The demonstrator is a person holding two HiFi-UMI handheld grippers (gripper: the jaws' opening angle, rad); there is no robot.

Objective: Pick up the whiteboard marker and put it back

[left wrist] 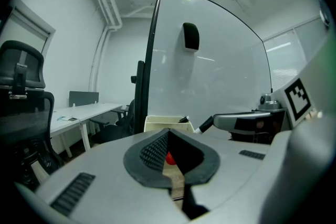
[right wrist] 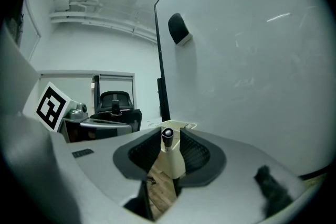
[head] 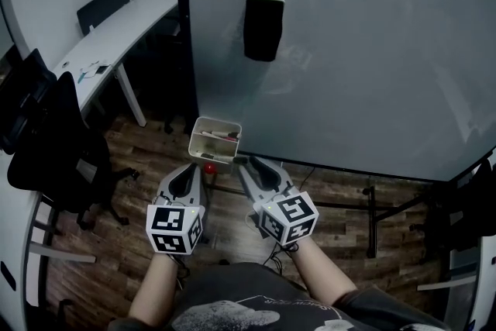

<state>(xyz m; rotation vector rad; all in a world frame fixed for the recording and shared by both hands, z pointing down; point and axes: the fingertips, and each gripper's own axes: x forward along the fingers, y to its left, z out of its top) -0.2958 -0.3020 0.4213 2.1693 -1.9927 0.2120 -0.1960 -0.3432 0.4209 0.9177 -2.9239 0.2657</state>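
In the right gripper view, the whiteboard marker (right wrist: 169, 157), white with a black cap, lies along the jaws of my right gripper (right wrist: 169, 132) and points at the cream tray (right wrist: 181, 125). A thin gap shows on each side of the marker, so the pads are not pressing on it. The left gripper view shows its black end (left wrist: 208, 123) sticking out of the right gripper (left wrist: 247, 122) just right of the tray (left wrist: 157, 123). From the head view, the right gripper (head: 245, 163) is at the tray's (head: 215, 122) right corner. My left gripper (head: 191, 167) (left wrist: 168, 134) hangs just below the tray, shut and empty.
The tray hangs at the lower left corner of the whiteboard (head: 349, 50) and holds other markers. A black eraser (head: 263, 27) sticks to the board above it. A small red object (head: 209, 167) lies below the tray. A desk (head: 116, 35) and a black office chair (head: 54, 143) stand to the left.
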